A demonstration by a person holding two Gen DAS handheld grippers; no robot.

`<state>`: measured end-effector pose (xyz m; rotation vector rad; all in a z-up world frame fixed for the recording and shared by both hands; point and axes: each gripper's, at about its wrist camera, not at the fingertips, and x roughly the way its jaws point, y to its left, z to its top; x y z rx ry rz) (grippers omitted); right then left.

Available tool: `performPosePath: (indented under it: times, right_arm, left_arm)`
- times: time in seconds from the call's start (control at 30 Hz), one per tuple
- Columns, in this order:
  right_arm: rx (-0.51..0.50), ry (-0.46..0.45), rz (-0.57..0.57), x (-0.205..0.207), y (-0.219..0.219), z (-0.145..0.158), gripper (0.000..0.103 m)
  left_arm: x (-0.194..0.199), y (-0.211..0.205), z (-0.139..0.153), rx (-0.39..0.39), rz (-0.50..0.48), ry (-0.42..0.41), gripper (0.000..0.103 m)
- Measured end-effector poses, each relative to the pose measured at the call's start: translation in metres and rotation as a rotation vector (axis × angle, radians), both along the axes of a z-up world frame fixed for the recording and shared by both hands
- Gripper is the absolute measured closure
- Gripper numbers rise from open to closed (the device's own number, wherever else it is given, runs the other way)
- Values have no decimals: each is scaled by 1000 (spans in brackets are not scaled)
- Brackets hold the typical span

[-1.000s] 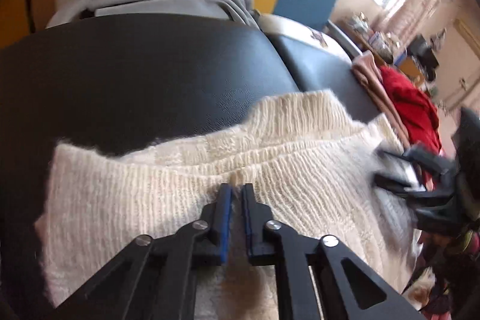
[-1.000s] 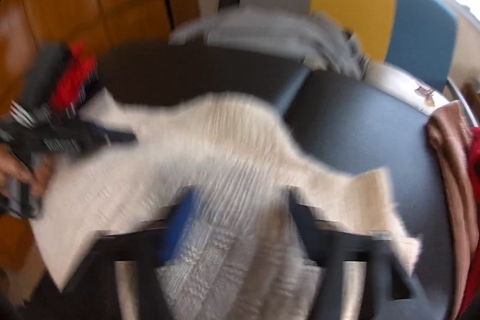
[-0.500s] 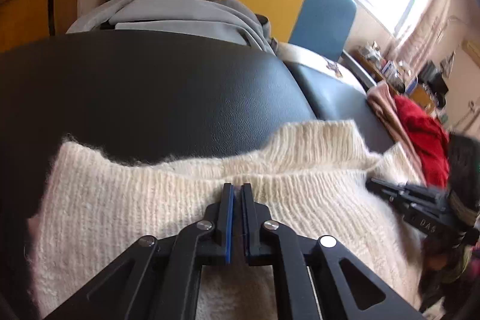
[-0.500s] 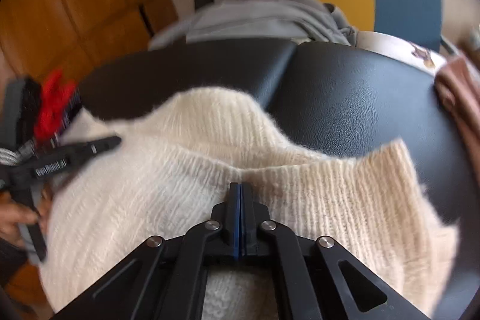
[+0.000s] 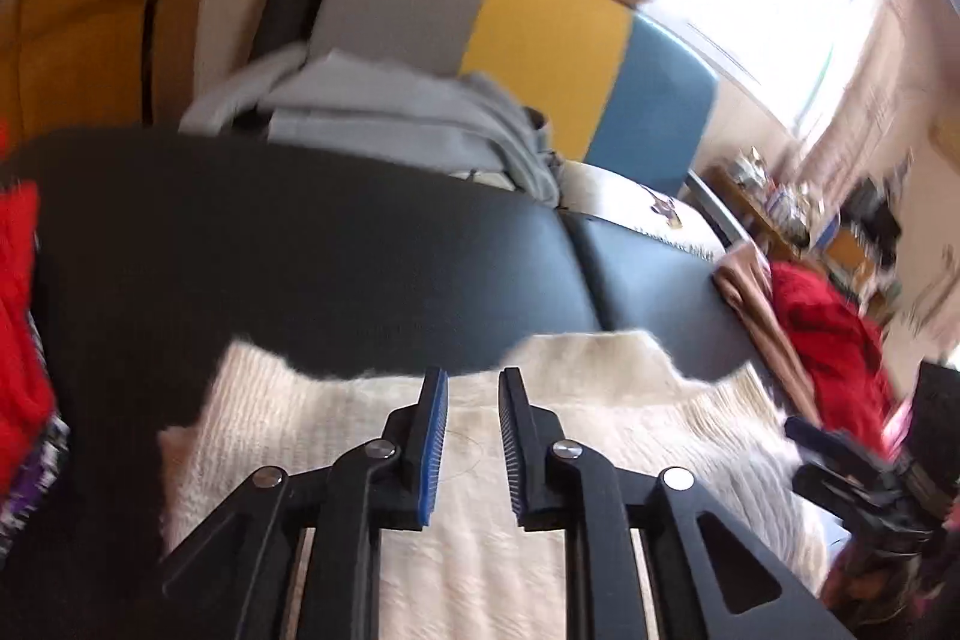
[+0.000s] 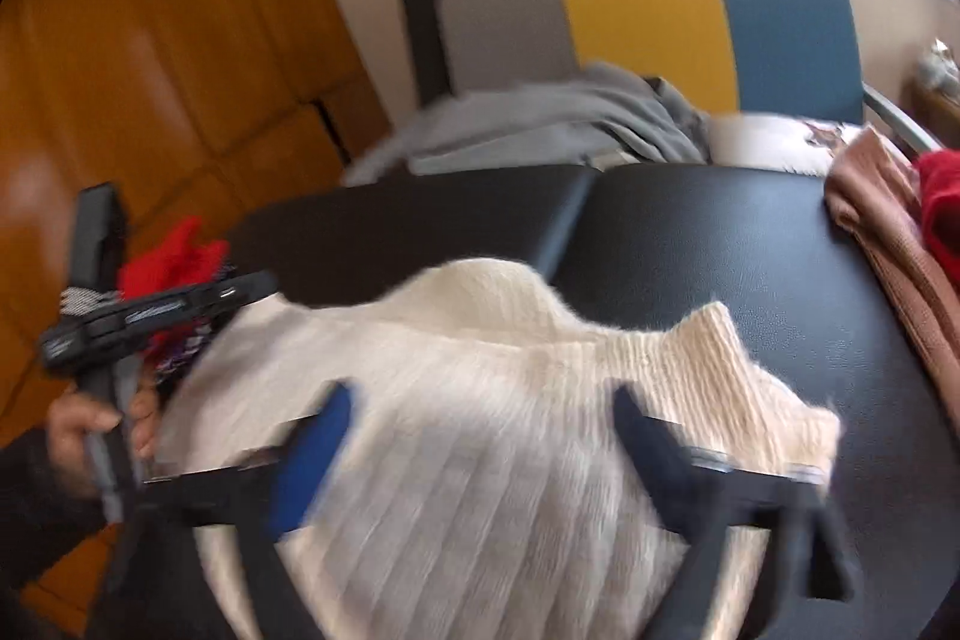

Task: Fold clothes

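Note:
A cream knitted sweater (image 5: 600, 430) lies on the black padded surface (image 5: 300, 250), its far edge wavy; it also shows in the right wrist view (image 6: 480, 400). My left gripper (image 5: 474, 382) is open a little, above the sweater's far edge, holding nothing. My right gripper (image 6: 480, 400) is wide open above the sweater, blurred by motion, holding nothing. The right gripper shows at the lower right of the left wrist view (image 5: 840, 466); the left gripper shows at the left of the right wrist view (image 6: 258, 283).
A grey garment (image 5: 390, 118) lies at the back against the grey, yellow and blue seat backs (image 5: 540, 40). A brown garment (image 6: 888, 244) and a red one (image 5: 822, 340) lie at the right. Red cloth (image 5: 18, 310) sits at the left. An orange wooden cabinet (image 6: 150, 70) stands behind.
Both grippers were shut on the sweater half a second ago and have let go. The right one opened wide, the left a little. Both pulled up and back.

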<state>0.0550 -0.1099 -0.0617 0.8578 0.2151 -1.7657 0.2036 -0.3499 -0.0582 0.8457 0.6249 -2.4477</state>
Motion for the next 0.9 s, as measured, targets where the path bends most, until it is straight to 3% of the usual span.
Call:
performPosePath:
  times: [0.07,0.17,0.23,0.4,0.57,0.7,0.8,0.9]
  right_arm:
    - [24,10,28,6,11,-5,9]
    - [88,-11,15,5,20,-40,9]
    - [30,-1,21,12,33,-43,8]
    - [-3,-2,33,14,42,-44,8]
    - [4,-73,-7,2,40,-29,9]
    - [-77,-48,-44,2,44,0,7]
    - [-65,-21,-11,-3,22,6,6]
    - [57,10,-35,-21,-4,-15,1]
  left_arm:
    - [-14,19,-10,3,-46,-33,86]
    - [-33,43,-35,4,-107,-110,86]
    - [-38,53,-50,-12,-132,-140,86]
    - [-31,34,-50,131,-125,-102,84]
    - [-35,54,-21,26,-142,-140,84]
    - [-32,62,-18,-41,-160,-172,83]
    - [-25,47,-34,7,-136,-176,81]
    - [-19,29,-44,91,-113,-122,81]
